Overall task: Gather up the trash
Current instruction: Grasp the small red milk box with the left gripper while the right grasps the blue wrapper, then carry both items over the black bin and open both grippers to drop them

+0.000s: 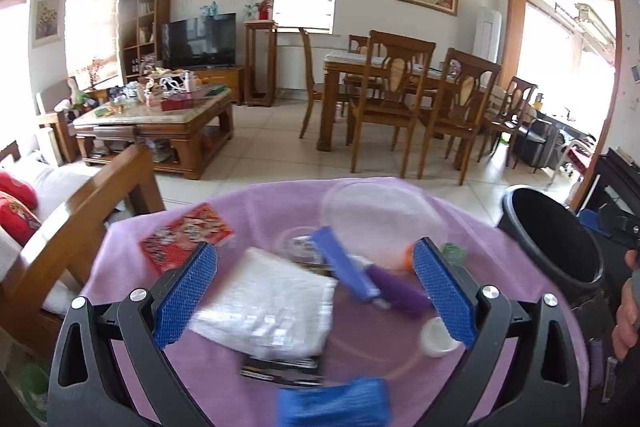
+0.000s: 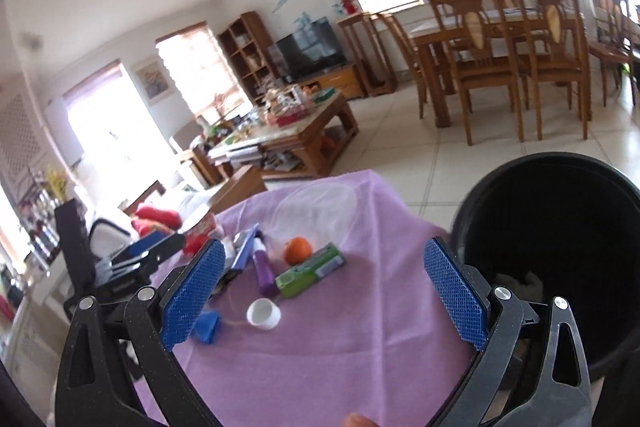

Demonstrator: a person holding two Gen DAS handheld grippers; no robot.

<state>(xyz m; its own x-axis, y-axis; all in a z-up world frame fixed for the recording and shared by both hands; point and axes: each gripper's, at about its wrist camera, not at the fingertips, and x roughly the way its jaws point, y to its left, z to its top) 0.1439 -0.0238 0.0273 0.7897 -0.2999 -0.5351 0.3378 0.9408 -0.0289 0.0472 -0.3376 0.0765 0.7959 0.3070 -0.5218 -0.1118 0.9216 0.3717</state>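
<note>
Both tools are wide open and hold nothing. The left tool hangs over the white packet mid-counter. The right tool waits near the bin by the counter's right edge. A clumsy grab could knock the cap off.

Left claw, right claw: black frames, blue mesh-textured pads, silver screws.

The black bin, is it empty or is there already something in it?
Not empty: the bin holds pale crumpled scraps near its bottom.
</note>
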